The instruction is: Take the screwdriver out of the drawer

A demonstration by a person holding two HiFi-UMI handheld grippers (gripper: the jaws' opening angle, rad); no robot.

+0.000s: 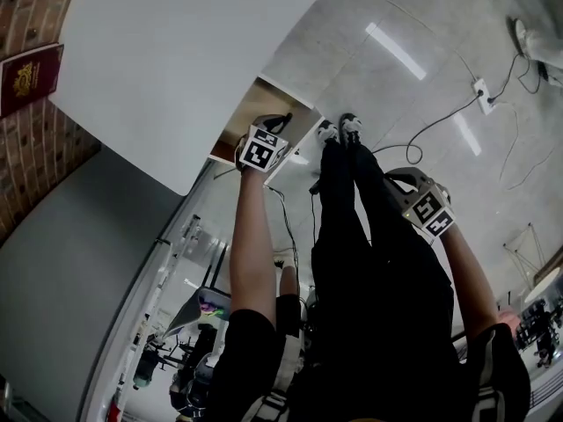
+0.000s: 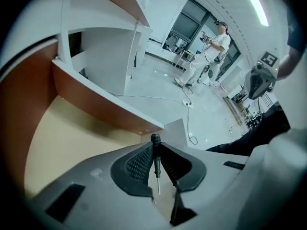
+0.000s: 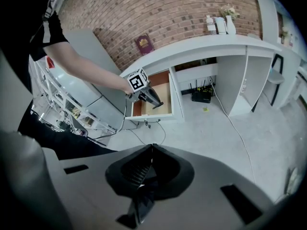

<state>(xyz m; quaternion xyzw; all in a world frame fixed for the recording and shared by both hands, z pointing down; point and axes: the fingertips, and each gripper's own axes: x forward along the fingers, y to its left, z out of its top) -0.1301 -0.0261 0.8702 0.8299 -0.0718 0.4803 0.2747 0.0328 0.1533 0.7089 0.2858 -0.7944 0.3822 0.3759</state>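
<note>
Black against grey plastic: pinching a slim screwdriver (image 2: pixel 156 159) in the left gripper (image 2: pixel 156 146), jaws closed on its dark handle. Pointing the rounded handle end outward past the fingertips and the thin metal shaft back toward the gripper body. Holding it over the open drawer (image 2: pixel 67 143), above the pale wooden bottom and near the brown side wall; not telling from these views whether the tool is touching any part of the drawer. Reaching with the left arm out to that drawer, which is standing pulled out from under the white counter (image 1: pixel 167 51), as both the head view and the right gripper view are showing. Hanging the right gripper (image 3: pixel 152 150) well apart from the drawer, over the pale floor (image 3: pixel 216 138), jaws pressed together with nothing between them. Showing also a dark red booklet (image 1: pixel 31 76) leaning against the brick wall (image 3: pixel 182 8) at the back of the counter.
</note>
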